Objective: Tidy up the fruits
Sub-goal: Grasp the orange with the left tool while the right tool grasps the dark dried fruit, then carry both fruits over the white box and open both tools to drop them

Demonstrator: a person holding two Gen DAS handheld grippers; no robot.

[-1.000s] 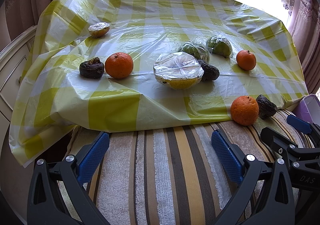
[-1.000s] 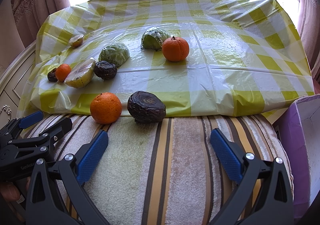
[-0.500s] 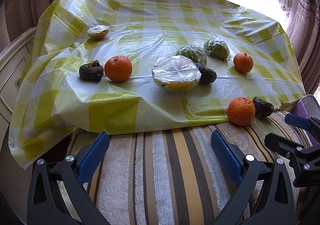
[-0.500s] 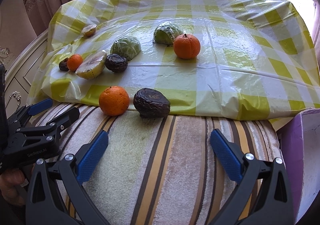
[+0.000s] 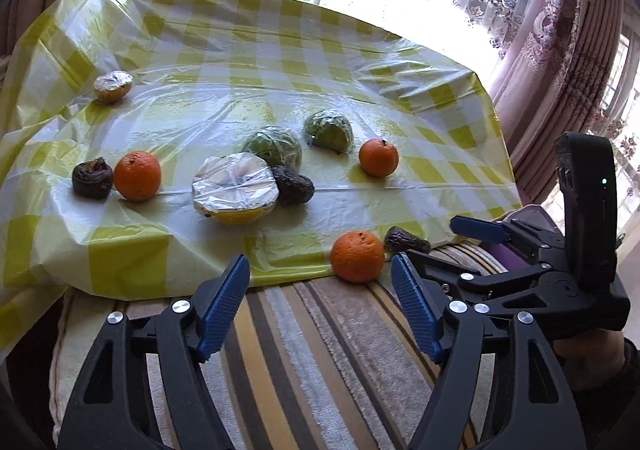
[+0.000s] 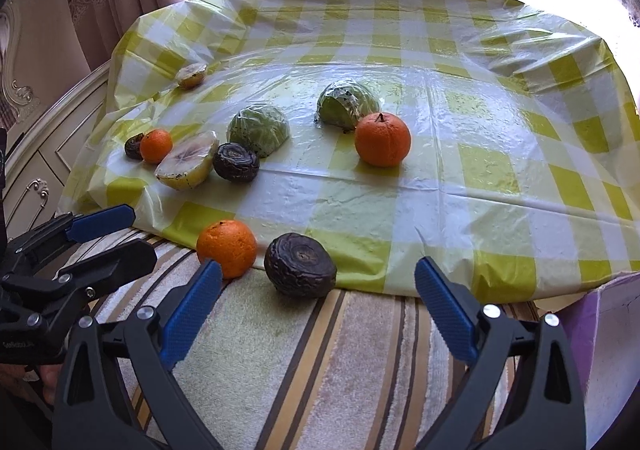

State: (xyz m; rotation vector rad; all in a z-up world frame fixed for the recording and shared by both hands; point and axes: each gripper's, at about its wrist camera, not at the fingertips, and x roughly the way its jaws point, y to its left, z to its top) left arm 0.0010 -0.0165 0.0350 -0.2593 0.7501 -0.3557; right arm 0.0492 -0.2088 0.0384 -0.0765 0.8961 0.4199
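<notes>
Both grippers, left (image 5: pixel 320 310) and right (image 6: pixel 318 314), are closing on nothing. I'm eyeing the orange (image 6: pixel 226 248) and dark fruit (image 6: pixel 300 270) touching at the cloth's (image 6: pixel 440 178) edge; nudging one risks rolling both away.

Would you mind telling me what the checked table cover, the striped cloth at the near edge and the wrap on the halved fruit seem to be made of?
Checked table cover: looks like thin glossy plastic sheet; it shines and creases sharply.
Striped cloth: probably terry towelling; matte, with a fuzzy looped pile.
Wrap on the halved fruit: apparently clear cling film; wrinkled and glinting over the cut face.
</notes>
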